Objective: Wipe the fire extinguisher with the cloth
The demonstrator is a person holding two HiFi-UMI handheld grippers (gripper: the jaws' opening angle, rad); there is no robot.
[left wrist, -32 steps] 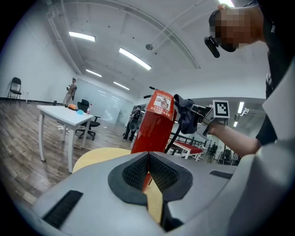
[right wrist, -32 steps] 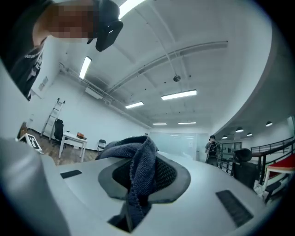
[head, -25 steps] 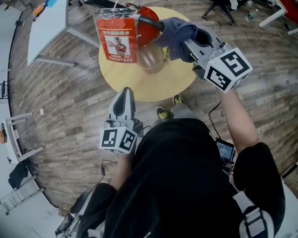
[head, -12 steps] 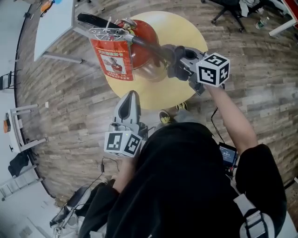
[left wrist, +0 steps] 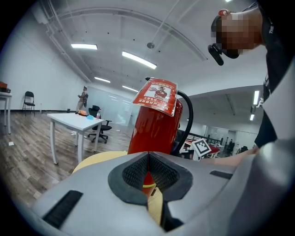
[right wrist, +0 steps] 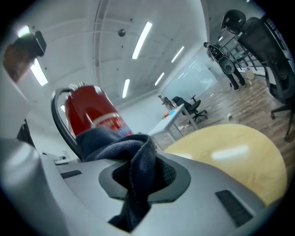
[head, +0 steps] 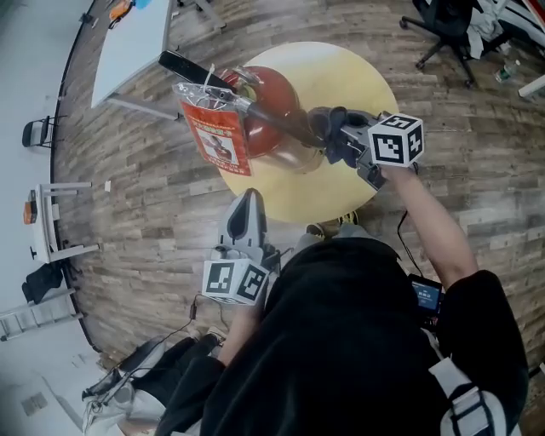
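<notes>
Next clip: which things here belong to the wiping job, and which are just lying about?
Job: fire extinguisher; cloth, clamped in the right tool; round table it stands on.
Lying about: white table; office chair; folding chair; left tool, shut and idle.

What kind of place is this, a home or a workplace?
Most likely an open office or lab: a white desk and a rolling office chair stand on a wood-look floor, and long strip lights hang overhead.

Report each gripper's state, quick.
Left gripper: shut, nothing in it.
Right gripper: shut on the cloth.
</notes>
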